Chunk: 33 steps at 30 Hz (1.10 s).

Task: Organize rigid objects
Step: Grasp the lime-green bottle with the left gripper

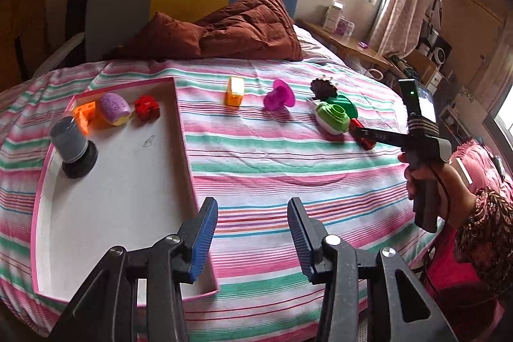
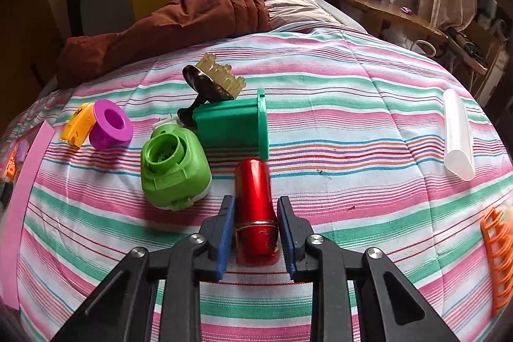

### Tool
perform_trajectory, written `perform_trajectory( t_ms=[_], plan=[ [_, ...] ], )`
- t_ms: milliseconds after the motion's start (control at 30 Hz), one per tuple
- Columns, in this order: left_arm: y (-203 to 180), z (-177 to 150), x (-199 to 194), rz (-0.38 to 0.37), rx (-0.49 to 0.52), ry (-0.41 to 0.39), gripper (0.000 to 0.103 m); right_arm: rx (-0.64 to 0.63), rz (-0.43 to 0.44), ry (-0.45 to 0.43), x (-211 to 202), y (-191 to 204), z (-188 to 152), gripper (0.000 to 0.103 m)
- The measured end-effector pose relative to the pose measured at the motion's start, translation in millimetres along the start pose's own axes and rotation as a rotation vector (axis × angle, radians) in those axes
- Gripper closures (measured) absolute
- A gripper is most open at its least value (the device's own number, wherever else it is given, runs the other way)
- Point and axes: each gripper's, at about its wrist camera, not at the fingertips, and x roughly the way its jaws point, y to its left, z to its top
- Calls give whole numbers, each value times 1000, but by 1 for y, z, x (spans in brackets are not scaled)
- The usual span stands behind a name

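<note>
**Red tube between the pads — a slick, rigid pick**

We have the red tube (image 2: 256, 210) lying lengthwise on the striped bed (image 2: 352, 130), between the blue pads of the right claw (image 2: 255, 233). The jaws are drawn in close on both flanks; whether they already press we cannot quite tell. We judge the tube light and stiff, but its glossy metallic skin looks slippery and its round body may roll, so we would grip at mid-length near the gold band, squarely across the width. Just beyond it lie the light green piece (image 2: 174, 172) and the green lidded block (image 2: 234, 124), close enough to be nudged. Our left claw (image 1: 253, 242) hangs spread and empty beside the pink-rimmed tray (image 1: 128, 181) — the likely destination.
</note>
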Motion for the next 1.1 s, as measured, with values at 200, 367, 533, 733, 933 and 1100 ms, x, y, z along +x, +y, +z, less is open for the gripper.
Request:
perform_trajectory(
  t_ms=[200,367,533,733,933,1100],
  plan=[
    [-28,20,17,-36,22,19,57,-36,3,24,-7,-2,-17,76],
    [-61,44,46,-47,39,46,57,-22,39,53,-15,-11,-24,76],
    [-95,68,84,-58,42,97,56,33,71,35,-19,-21,-30,76],
    [-114,96,129,-41,-44,138,50,59,-39,83,-21,-25,-27,76],
    [-133,117,167,-4,-106,162,40,79,-122,106,-23,-38,-26,76],
    [-145,123,194,32,-100,190,39,80,-140,119,-23,-43,-25,76]
  ],
)
